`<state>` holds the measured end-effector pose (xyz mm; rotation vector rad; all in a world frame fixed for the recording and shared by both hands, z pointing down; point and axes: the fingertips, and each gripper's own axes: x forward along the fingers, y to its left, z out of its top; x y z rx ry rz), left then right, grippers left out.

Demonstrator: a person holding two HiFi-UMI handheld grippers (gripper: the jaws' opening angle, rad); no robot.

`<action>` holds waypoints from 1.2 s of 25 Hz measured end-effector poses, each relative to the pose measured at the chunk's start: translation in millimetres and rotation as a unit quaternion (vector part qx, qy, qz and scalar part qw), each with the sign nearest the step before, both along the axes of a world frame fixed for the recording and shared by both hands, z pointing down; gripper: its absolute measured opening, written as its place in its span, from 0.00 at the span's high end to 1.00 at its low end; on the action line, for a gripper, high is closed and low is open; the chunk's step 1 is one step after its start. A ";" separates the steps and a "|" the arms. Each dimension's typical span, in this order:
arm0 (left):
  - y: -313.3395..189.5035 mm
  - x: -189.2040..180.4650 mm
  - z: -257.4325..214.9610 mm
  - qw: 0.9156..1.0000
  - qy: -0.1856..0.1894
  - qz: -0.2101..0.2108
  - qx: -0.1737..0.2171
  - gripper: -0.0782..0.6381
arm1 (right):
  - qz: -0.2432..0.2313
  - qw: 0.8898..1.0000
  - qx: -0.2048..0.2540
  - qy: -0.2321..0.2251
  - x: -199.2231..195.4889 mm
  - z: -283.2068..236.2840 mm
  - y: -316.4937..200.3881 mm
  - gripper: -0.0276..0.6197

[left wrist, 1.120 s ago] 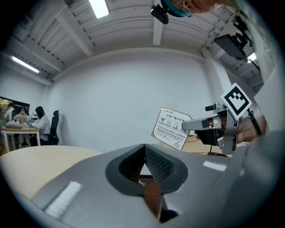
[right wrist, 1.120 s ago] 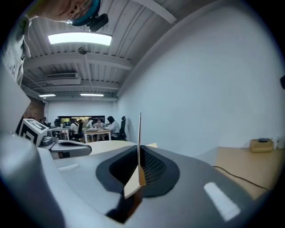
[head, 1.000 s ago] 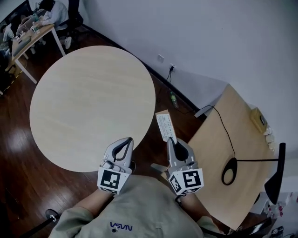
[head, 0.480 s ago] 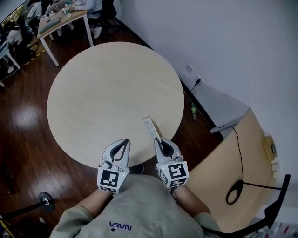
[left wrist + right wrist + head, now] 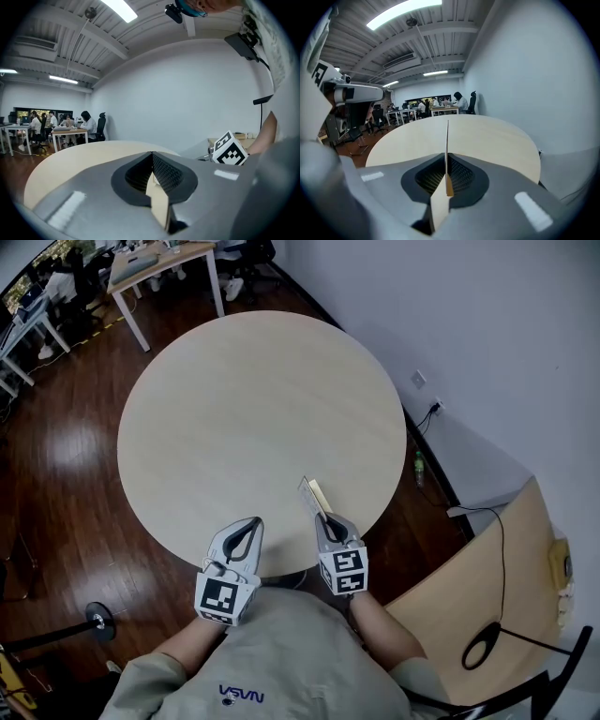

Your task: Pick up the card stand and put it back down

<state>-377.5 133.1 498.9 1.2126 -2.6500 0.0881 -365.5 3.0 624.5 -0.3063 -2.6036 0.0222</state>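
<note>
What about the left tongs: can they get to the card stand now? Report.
Probably yes. The left tongs hang beside the card stand, with only bare table between them. But they are shut, and the right tongs grip the stand.

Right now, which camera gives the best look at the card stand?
The head view: the card stand shows its face, held by the right gripper above the round table. The right gripper view sees only its thin edge. The left gripper view misses it.
</note>
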 end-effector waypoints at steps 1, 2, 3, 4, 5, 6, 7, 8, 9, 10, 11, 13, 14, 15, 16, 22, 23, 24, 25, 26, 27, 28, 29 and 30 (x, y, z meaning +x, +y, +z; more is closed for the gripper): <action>1.9 -0.4 0.7 1.000 0.001 -0.002 0.000 0.89 | 0.000 1.000 0.000 0.006 -0.8 6.1 1.1 0.93; 3.0 -0.2 1.4 1.000 0.002 -0.003 0.000 0.89 | -0.002 1.000 0.000 0.012 -1.1 11.5 2.0 0.93; 3.5 0.3 2.2 1.000 0.004 -0.004 -0.001 0.89 | -0.006 1.000 -0.001 0.016 -0.9 16.2 2.8 0.93; 3.3 0.7 3.0 1.000 0.005 -0.004 -0.002 0.89 | -0.010 1.000 -0.001 0.019 -0.6 20.1 3.2 0.93; 2.5 0.8 4.1 1.000 0.007 -0.004 -0.004 0.89 | -0.012 1.000 -0.003 0.021 -0.5 23.2 2.9 0.93; 1.1 0.8 5.1 1.000 0.009 -0.002 -0.005 0.89 | -0.013 1.000 -0.005 0.021 -0.6 25.5 2.0 0.93; -0.9 0.8 6.2 1.000 0.011 0.000 -0.006 0.89 | -0.013 1.000 -0.007 0.021 -0.9 27.0 0.6 0.93; -3.2 0.7 7.2 1.000 0.013 0.003 -0.007 0.89 | -0.012 1.000 -0.010 0.022 -1.2 28.1 -0.6 0.93; -5.4 0.3 8.2 1.000 0.014 0.005 -0.006 0.89 | -0.012 1.000 -0.015 0.023 -1.6 28.8 -1.2 0.93; -7.2 -0.6 9.0 1.000 0.012 0.006 -0.003 0.89 | -0.013 0.999 -0.020 0.026 -2.1 29.3 -1.2 0.93; -9.0 -1.6 9.1 1.000 0.009 0.007 0.001 0.89 | -0.015 0.999 -0.024 0.030 -2.5 29.3 -1.1 0.93; -13.6 -3.0 7.1 1.000 0.008 0.013 0.007 0.89 | -0.017 0.999 -0.031 0.037 -1.7 27.3 -1.9 0.90; -16.6 -3.2 5.3 1.000 0.010 0.018 0.010 0.89 | -0.016 0.999 -0.033 0.038 0.5 24.2 -3.3 0.85; -20.3 -2.9 3.1 1.000 0.013 0.024 0.014 0.89 | -0.011 0.999 -0.036 0.038 4.3 19.5 -5.6 0.82; -24.9 -2.0 0.9 0.999 0.017 0.032 0.019 0.89 | -0.004 0.999 -0.038 0.036 9.5 13.0 -8.6 0.81; -76.2 5.4 -5.3 0.992 0.035 0.108 0.051 0.89 | 0.078 0.996 -0.044 0.002 50.5 -32.4 -40.9 0.80; -86.9 8.5 -5.2 0.990 0.040 0.122 0.058 0.89 | 0.100 0.994 -0.048 -0.004 61.2 -40.4 -49.0 0.82; -97.5 13.1 -4.5 0.987 0.047 0.137 0.066 0.89 | 0.126 0.991 -0.050 -0.007 74.6 -47.8 -58.1 0.84; -108.5 18.8 -4.4 0.984 0.054 0.154 0.072 0.89 | 0.154 0.987 -0.050 -0.010 89.9 -54.9 -68.1 0.88; -120.2 25.2 -5.7 0.980 0.061 0.175 0.077 0.89 | 0.185 0.981 -0.049 -0.015 106.1 -62.1 -78.6 0.93; -132.6 32.2 -8.7 0.975 0.066 0.199 0.077 0.89 | 0.217 0.975 -0.048 -0.020 122.9 -69.5 -89.4 0.96; -145.5 39.6 -13.4 0.969 0.068 0.225 0.077 0.89 | 0.251 0.966 -0.045 -0.027 140.1 -77.0 -100.4 0.96; -158.1 48.1 -19.1 0.963 0.068 0.250 0.076 0.89 | 0.286 0.957 -0.043 -0.034 158.2 -84.6 -111.3 0.96; -169.4 58.6 -25.0 0.956 0.066 0.275 0.077 0.89 | 0.320 0.946 -0.041 -0.040 177.3 -92.5 -121.4 0.96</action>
